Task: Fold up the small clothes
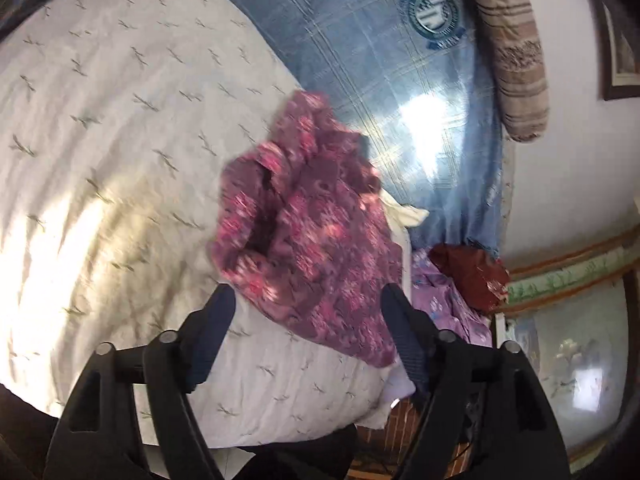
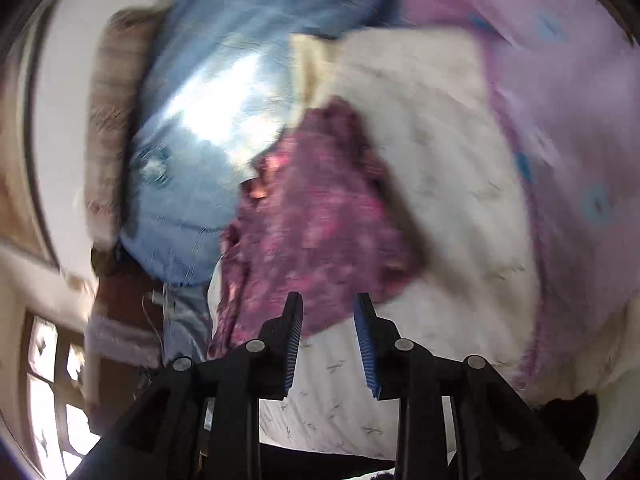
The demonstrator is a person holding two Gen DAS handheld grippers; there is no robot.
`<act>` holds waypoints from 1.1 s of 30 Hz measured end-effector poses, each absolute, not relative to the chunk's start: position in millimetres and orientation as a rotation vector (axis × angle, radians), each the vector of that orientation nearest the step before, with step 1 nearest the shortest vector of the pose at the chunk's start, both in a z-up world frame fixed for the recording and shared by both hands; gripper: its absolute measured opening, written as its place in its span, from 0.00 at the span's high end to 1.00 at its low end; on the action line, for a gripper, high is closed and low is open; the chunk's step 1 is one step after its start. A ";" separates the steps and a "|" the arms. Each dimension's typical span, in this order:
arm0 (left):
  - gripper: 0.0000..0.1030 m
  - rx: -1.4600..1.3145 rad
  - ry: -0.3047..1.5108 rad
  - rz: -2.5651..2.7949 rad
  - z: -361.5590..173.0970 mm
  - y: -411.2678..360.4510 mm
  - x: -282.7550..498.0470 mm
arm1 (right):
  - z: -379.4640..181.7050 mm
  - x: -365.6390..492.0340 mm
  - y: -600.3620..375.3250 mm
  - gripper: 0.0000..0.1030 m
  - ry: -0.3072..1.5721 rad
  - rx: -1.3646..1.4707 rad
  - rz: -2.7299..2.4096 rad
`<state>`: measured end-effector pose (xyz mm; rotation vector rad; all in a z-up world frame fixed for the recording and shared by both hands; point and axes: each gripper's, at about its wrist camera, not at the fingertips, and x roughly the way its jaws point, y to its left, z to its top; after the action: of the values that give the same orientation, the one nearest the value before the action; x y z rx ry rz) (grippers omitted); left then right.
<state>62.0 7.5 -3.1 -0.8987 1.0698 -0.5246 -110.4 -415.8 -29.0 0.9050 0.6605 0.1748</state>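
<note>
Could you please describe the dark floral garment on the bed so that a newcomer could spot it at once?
Start at the white quilt spread over the bed, beside the blue plaid blanket. Near their border lies a crumpled maroon garment with pink flowers. It is darker than the pale lilac cloth and patterned, unlike the plain dark red item.

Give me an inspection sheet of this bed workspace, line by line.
Surface: white quilt with a sprig pattern over a blue checked sheet.
Job's things: maroon floral garment, crumpled on the quilt, unfolded.
Clutter: lilac garment, dark red cloth, striped pillow.
Grippers: left gripper open, empty; right gripper open, nothing between its pads.
Cables: thin wire hanging beside the bed.
Surroundings: white wall, framed picture, window.
</note>
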 end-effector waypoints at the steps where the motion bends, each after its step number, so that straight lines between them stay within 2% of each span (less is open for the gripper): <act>1: 0.26 -0.891 1.084 -0.556 -5.2 -1.4 60.5 | -17.6 -96.7 -396.9 0.62 0.661 0.857 0.231; 2: 0.26 -0.872 1.103 -0.578 -7.6 -11.3 58.1 | -12.4 -85.4 -382.7 0.55 0.663 0.835 0.266; 3: 0.26 -0.835 1.130 -0.594 -13.0 -25.7 55.8 | -9.9 -72.4 -367.6 0.52 0.675 0.817 0.300; 7: 0.26 -0.603 1.173 -0.575 -20.6 -64.4 41.3 | -23.6 4.3 -301.8 0.52 0.803 0.757 0.441; 11: 0.26 -0.412 1.084 -0.495 -11.2 -75.8 33.9 | -56.7 80.9 -261.4 0.52 0.978 0.764 0.398; 13: 0.26 -0.370 1.059 -0.463 -10.8 -72.7 34.6 | -63.4 100.6 -248.5 0.52 0.996 0.762 0.374; 14: 0.26 -0.359 1.057 -0.449 -13.2 -71.1 37.9 | -66.6 112.2 -237.2 0.54 1.034 0.742 0.412; 15: 0.26 -0.357 1.053 -0.442 -15.0 -68.7 39.1 | -66.5 116.6 -231.5 0.62 1.061 0.723 0.425; 16: 0.26 -0.354 1.048 -0.444 -16.1 -68.0 39.1 | -59.2 120.6 -223.6 0.96 1.061 0.713 0.469; 22: 0.26 -0.329 1.004 -0.428 -20.1 -70.9 44.2 | 15.1 118.1 -197.0 0.96 0.893 0.761 0.650; 31: 0.26 -0.286 0.871 -0.326 -8.6 -86.3 68.9 | 57.0 102.1 -175.0 0.95 0.879 0.761 0.727; 32: 0.28 -0.285 0.864 -0.311 -8.8 -86.1 73.6 | 61.9 99.5 -174.5 0.95 0.869 0.756 0.726; 33: 0.41 -0.297 0.849 -0.292 -8.3 -83.5 78.5 | 68.1 99.7 -173.7 0.95 0.859 0.753 0.722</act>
<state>78.5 -83.5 -8.3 -0.2969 0.8492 -0.2922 99.7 -173.7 68.1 0.7532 0.8595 0.7217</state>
